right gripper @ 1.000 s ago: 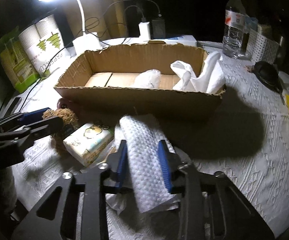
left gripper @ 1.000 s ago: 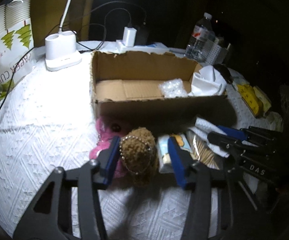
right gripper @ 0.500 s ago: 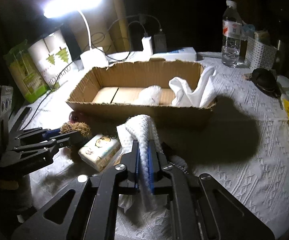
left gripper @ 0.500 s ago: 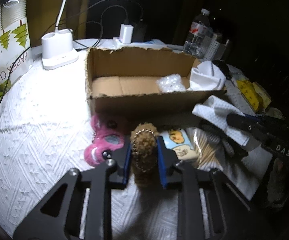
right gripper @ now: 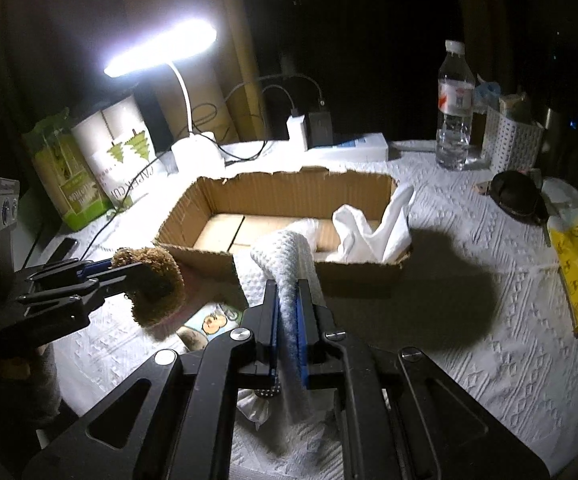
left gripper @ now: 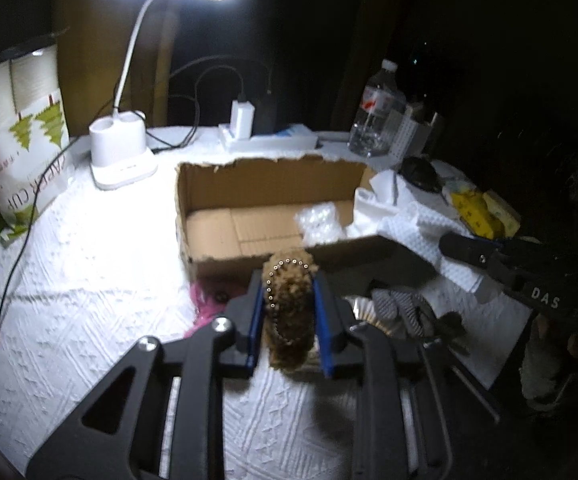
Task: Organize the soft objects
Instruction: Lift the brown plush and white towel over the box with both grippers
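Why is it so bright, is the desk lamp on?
Yes, on. The desk lamp has a head glowing white, and the tablecloth beside the cardboard box is brightly lit.

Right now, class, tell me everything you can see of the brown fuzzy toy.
The brown fuzzy toy looks like curly, plush fabric, with a silver bead chain looped over its front. It is squeezed between the blue pads of the left hand-held gripper, lifted off the white tablecloth, just before the cardboard box. Its underside is hidden.

lamp [left gripper: 123, 152] left behind box [left gripper: 273, 176], bottle [left gripper: 375, 116] right behind
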`<action>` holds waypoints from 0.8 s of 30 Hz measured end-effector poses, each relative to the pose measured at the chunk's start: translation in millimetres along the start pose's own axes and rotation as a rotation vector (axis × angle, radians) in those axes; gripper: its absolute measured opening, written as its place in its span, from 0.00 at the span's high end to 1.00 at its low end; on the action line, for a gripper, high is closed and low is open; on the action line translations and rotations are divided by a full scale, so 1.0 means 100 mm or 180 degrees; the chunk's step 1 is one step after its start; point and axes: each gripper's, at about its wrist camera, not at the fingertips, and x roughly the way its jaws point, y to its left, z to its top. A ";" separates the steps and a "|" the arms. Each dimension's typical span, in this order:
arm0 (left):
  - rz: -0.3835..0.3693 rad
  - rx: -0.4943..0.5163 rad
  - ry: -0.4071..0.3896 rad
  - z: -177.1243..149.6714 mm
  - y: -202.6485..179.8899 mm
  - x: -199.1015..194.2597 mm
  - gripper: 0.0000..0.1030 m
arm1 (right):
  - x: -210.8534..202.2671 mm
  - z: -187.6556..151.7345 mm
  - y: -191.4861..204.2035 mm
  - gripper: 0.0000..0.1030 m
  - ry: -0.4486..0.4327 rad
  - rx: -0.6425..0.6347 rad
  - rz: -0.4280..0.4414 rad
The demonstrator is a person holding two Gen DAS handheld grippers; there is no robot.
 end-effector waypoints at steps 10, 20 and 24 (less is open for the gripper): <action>-0.0047 -0.0049 -0.0158 0.25 0.09 -0.13 0.77 | -0.06 0.20 0.06 0.92 -0.0127 -0.0074 0.0035; 0.0013 -0.0020 -0.0286 0.47 0.20 -0.12 0.77 | 0.04 0.43 0.11 0.92 -0.0174 -0.0149 0.0076; 0.0084 0.0005 -0.0324 0.52 0.25 -0.06 0.77 | 0.11 0.51 0.14 0.92 -0.0184 -0.0174 0.0099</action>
